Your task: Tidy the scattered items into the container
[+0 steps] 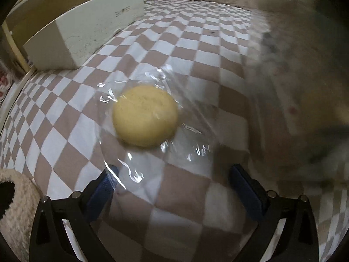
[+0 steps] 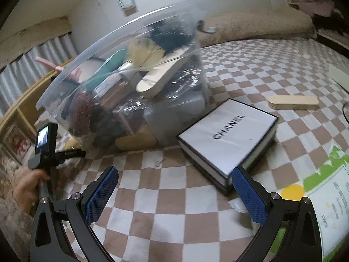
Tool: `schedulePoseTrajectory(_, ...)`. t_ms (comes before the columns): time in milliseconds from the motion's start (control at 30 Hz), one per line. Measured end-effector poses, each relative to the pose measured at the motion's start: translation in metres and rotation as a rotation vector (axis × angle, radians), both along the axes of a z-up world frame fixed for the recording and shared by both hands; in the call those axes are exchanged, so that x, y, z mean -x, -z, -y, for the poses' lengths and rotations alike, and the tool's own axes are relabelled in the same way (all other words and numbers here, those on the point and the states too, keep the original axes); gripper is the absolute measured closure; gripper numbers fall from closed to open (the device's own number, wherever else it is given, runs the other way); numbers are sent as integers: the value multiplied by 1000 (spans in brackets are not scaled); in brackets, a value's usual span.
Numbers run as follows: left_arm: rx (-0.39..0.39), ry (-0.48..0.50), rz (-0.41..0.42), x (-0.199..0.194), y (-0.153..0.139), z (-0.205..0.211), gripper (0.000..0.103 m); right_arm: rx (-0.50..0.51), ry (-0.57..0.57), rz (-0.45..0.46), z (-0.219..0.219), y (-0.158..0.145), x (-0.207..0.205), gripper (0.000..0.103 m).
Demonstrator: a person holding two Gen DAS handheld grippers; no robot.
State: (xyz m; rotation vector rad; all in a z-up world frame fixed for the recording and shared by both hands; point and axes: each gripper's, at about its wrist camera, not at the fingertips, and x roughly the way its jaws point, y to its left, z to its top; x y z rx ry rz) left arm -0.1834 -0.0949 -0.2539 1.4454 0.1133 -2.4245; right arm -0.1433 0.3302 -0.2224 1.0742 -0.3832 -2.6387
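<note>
A round yellow bun in a clear plastic wrapper (image 1: 145,115) lies on the checkered bedsheet (image 1: 196,43). My left gripper (image 1: 174,172) is open just behind it, with the wrapper's edge over the left fingertip. The clear plastic container (image 2: 130,83), full of mixed items, stands on the bed. A white Chanel box (image 2: 226,139) lies right of it, and a beige insole (image 2: 293,102) lies farther back. My right gripper (image 2: 174,174) is open and empty, in front of the box. The left gripper (image 2: 47,148) and the hand holding it show at the left in the right wrist view.
A long white box (image 1: 87,35) lies along the bed's left edge. A fluffy slipper (image 1: 15,207) sits at the lower left. A printed sheet with green and yellow marks (image 2: 322,196) lies at the right. Beige blankets (image 2: 250,26) lie at the bed's far end. The container wall (image 1: 301,87) is blurred at the right.
</note>
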Motion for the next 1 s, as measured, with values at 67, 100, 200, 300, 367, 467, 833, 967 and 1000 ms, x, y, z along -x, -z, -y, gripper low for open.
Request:
schedulePoseTrajectory(67,-7,14,-4,-5,-1,-3,2,34,27,6,-10,1,2,0)
schedulePoseTrajectory(100,-10,23,-6,-7,-1,-4,3,47,41,8,-14,1,3,0)
schedulePoseTrajectory(200,-23,33,-15,-12,-3,-8,10,68,66,6,-21,-1,4,0)
schedulePoseTrajectory(300,-45,54,-18,-15,-7,-12,19,75,68,7,-22,-1,3,0)
schedulePoseTrajectory(367,-89,55,-31,-24,-13,-6,21,76,66,8,-23,-1,2,0)
schedulePoseTrajectory(467,-184,56,-41,-24,-19,4,18,88,60,6,-23,-1,1,0)
schedulePoseTrajectory(833,-350,-58,-139,-8,-36,46,0,130,35,8,-21,-4,-1,0)
schedulePoseTrajectory(967,-415,-100,-166,12,-33,65,0,122,20,8,-16,-4,-2,0)
schedulePoseTrajectory(1000,-415,-102,-171,17,-33,67,0,119,16,9,-15,-4,-1,0)
